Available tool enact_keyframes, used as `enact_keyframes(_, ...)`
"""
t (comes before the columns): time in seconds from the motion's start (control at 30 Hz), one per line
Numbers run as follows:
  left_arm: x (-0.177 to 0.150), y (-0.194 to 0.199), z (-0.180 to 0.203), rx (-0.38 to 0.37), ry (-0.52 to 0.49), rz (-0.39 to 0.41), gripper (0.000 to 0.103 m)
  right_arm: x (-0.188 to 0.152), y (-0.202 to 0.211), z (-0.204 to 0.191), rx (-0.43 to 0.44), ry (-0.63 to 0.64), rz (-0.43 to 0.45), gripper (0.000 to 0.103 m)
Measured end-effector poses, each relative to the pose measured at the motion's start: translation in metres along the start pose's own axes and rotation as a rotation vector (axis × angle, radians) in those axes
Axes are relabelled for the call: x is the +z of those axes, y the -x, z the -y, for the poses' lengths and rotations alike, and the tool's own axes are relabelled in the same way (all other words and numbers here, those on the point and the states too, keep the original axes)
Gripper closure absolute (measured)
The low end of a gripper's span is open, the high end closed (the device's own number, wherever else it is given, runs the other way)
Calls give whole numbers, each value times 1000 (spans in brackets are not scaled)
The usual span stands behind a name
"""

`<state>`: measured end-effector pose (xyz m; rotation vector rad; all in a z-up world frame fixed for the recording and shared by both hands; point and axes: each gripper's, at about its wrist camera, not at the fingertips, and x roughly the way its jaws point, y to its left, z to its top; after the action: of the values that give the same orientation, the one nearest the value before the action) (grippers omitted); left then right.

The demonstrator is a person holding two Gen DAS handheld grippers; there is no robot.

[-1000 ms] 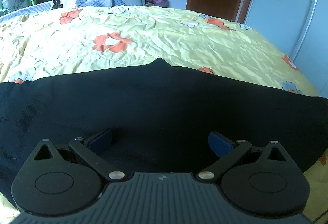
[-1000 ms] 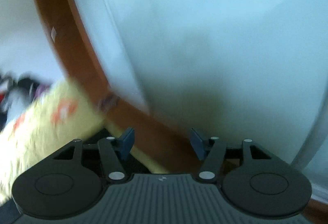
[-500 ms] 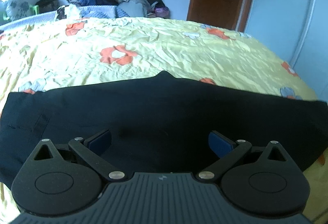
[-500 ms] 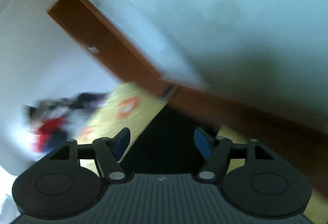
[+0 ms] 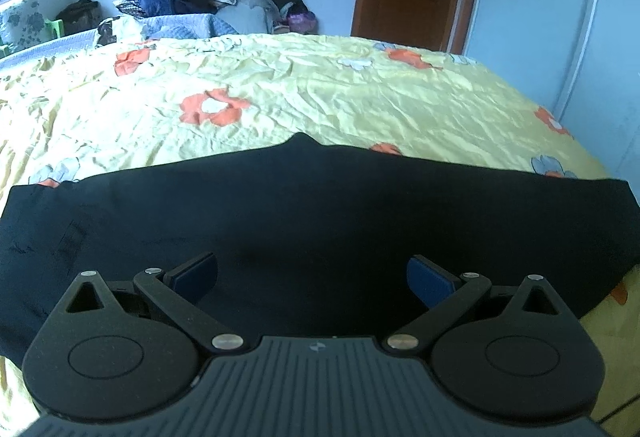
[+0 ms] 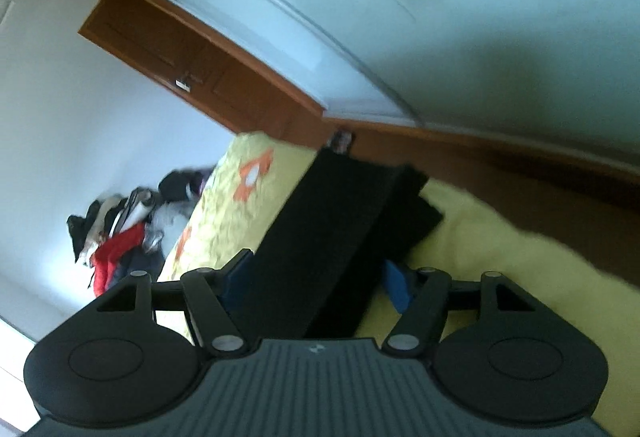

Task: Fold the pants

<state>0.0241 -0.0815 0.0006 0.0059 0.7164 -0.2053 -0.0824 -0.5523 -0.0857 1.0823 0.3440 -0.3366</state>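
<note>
left gripper [image 5: 312, 277] jaws wide, nothing between, hovering over pants [image 5: 320, 205]. right gripper [image 6: 316, 277] jaws also wide, tilted, above leg end, not gripping. step: likely lining up for next fold; needs descent to cloth edge, pinch. pants black, flat, already doubled lengthwise on yellow floral bedspread [image 5: 320, 89].

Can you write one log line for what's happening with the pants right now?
step: fold pants | black pants: flat on yellow bed sheet | left gripper: open above pants | right gripper: open, near pants
</note>
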Motion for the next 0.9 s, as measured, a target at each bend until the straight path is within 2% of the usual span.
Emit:
enact_keyframes(0.1,-1,1,3,3,-22,3,1,6,-20,-7,-17,39,27,37)
enact_keyframes(0.13,0,1,3,5,-27,5,1,8,-24,-9,-17,47,24,43)
enact_keyframes(0.17,0,2,4,6,-29,10,1,9,-27,-7,-13,44,18,66)
enact_keyframes(0.23,0,3,2,8,-28,16,1,10,-24,2,9,0,-3,95)
enact_keyframes(0.33,3,5,-5,23,-18,26,1,5,-19,-6,65,-4,17,95)
enact_keyframes(0.4,5,7,-11,40,0,34,1,1,-15,-22,152,-4,25,95)
enact_keyframes(0.5,8,10,-23,65,38,46,1,-12,-17,-63,303,27,-21,95)
enact_keyframes(0.6,11,12,-35,95,69,46,1,-40,-25,-122,444,158,-122,95)
enact_keyframes(0.7,11,13,-44,127,87,42,1,-83,-37,-167,535,295,-257,94)
enact_keyframes(0.8,11,13,-53,153,104,34,1,-142,-56,-196,568,427,-420,94)
enact_keyframes(0.9,10,11,-60,166,123,19,1,-197,-72,-206,544,538,-547,94)
